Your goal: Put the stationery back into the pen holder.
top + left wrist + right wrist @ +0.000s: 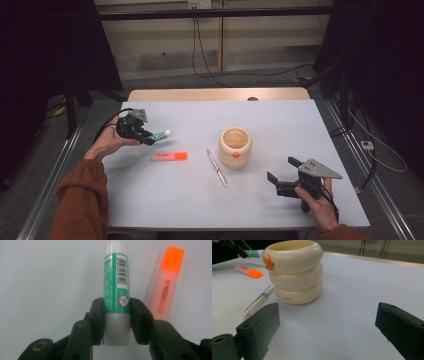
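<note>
- Between the two black jaws of the left gripper (116, 322) sits a green-labelled glue stick (116, 287); both pads press on its sides near the pale lower end, and the capped end points away from the hand.
- Seen from the high view, that glue stick (161, 135) is at the left part of the table (280, 125), just clear of the surface, its white tip pointing toward the middle.
- Just beside it, nearer the person, an orange highlighter (170, 156) lies flat on the table; in the left gripper view the highlighter (166, 287) lies close to the right of the stick, not touching it.
- Farther right a clear pen (217, 168) lies at a slant, its far end near the cream pen holder (235, 148).
- That holder stands upright, shaped like three stacked rings with a small orange beak on its side (295, 272).
- At the near right of the table, the right gripper (283, 175) is held in the person's hand, apart from every object; its jaws stand wide apart with nothing between them and point toward the holder.
</note>
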Tool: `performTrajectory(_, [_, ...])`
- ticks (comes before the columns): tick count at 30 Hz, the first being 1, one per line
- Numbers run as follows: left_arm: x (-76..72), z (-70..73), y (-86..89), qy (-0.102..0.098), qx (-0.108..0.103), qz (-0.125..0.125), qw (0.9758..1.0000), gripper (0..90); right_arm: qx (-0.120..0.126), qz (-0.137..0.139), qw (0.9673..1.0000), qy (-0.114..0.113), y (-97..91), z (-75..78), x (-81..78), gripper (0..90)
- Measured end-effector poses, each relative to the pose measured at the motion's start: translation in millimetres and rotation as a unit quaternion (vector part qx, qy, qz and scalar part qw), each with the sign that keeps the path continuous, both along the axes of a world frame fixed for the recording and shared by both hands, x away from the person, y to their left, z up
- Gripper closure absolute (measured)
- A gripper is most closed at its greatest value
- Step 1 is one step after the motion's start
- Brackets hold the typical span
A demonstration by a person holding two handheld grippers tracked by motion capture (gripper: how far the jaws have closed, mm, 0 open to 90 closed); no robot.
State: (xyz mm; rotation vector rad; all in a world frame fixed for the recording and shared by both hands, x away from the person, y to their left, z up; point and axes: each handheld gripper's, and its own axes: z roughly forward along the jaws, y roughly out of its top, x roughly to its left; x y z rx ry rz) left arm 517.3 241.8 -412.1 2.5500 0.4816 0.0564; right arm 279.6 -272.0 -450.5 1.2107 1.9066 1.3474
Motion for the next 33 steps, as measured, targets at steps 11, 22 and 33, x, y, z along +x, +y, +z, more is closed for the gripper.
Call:
performTrajectory(11, [-10.6,12.9,15.8,0.014,-0.048,0.056,0.9972,65.9,0.0,0.0,1.0,0.001,0.2,-0.1,0.4,5.3])
performTrajectory(22, [-27.4,16.4,40.5,0.018,-0.081,0.104,0.9911,65.9,-0.001,0.0,1.0,-0.001,0.8,0.2,0.7,5.3])
performTrajectory(33, [-55.1,22.7,49.5,0.026,-0.085,0.114,0.9895,66.0,-0.001,0.003,1.0,-0.002,1.8,1.0,0.6,5.3])
